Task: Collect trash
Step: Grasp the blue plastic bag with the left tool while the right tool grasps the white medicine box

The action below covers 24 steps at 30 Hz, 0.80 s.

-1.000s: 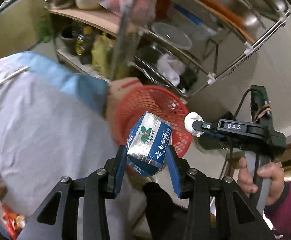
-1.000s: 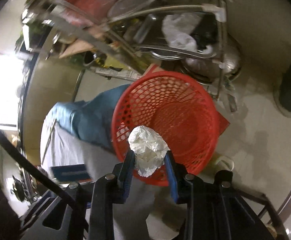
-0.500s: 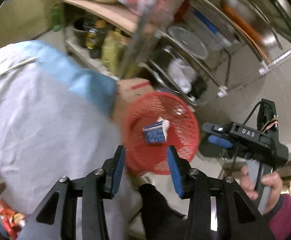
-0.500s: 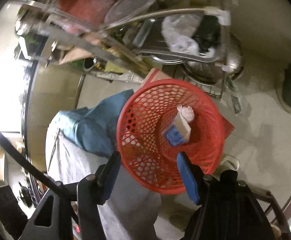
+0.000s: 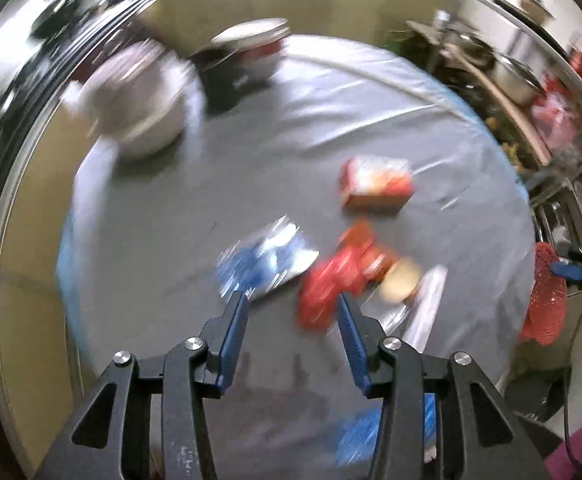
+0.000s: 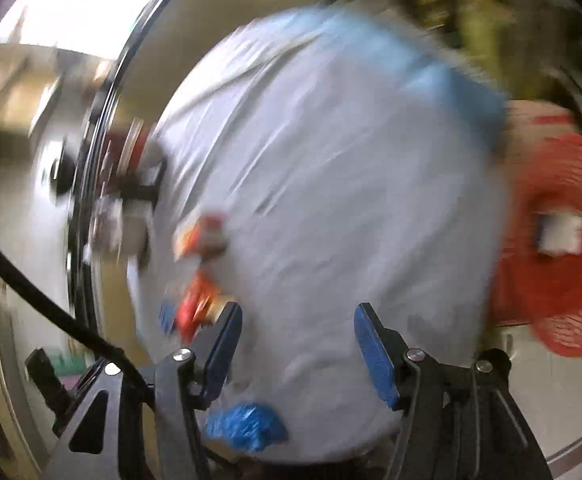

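Note:
Both views are blurred by motion. My left gripper [image 5: 291, 308] is open and empty above the round table [image 5: 251, 168] with its grey cover. Just ahead of it lie a blue and silver wrapper [image 5: 263, 260], a red wrapper [image 5: 339, 276] and a red and white carton [image 5: 375, 184]. My right gripper [image 6: 295, 320] is open and empty over the same table [image 6: 331, 160]. The red mesh basket [image 6: 559, 248] stands at the right with a white and blue piece of trash [image 6: 559, 232] inside. The basket also shows in the left wrist view [image 5: 547, 292].
A white bowl [image 5: 139, 96] and a covered bowl [image 5: 251, 48] stand at the table's far side. A blue crumpled item [image 6: 247, 424] lies at the near table edge. A metal rack with pots [image 5: 531, 60] stands to the right.
Both grippers let go of their trash into the red basket, the blue carton and the white wad. Both then swung left, back over the table.

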### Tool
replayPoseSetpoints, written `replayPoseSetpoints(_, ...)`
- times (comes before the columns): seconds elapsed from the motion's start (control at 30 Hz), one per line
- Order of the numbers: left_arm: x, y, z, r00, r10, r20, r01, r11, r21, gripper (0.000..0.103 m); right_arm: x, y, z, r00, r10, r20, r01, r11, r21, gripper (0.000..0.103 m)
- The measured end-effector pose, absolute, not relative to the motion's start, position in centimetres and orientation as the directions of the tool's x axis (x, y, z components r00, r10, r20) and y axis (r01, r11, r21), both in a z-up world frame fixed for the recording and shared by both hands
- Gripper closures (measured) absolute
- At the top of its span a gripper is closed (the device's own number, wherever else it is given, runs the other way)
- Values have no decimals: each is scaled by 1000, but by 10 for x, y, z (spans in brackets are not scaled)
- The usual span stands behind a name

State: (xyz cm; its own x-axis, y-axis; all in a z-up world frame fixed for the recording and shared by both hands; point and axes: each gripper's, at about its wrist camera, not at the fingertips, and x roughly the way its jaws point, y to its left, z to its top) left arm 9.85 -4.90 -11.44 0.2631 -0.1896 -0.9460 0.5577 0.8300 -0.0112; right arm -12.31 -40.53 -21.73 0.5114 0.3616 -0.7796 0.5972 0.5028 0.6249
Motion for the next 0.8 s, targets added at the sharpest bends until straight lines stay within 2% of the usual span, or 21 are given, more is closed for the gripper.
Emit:
replayPoseSetpoints(0.13, 58, -6, -132, 215, -184, -959, 559, 828, -33, 49, -74, -353, -231, 409, 489, -771, 547, 545, 635, 40)
replayPoseSetpoints(0.23, 26, -10, -146, 185, -179, -966, 615, 788, -28, 49, -49, -323, -240, 337, 528, -779, 544, 566, 619, 40)
replayPoseSetpoints(0.5, -18, -33, -171, 151, -227, -962, 699, 713, -58, 48, -13, -298, -272, 225, 526, -820, 678, 520, 520, 40)
replayPoseSetpoints(0.7, -31, -43, -185, 82, -263, -961, 729, 674, -122, 48, -4, -281, -287, 175, 504, -846, 684, 556, 473, 41)
replayPoseSetpoints(0.8, -28, -47, -191, 62, -263, -963, 725, 675, -139, 48, -4, -278, -294, 170, 466, -868, 676, 585, 447, 60)
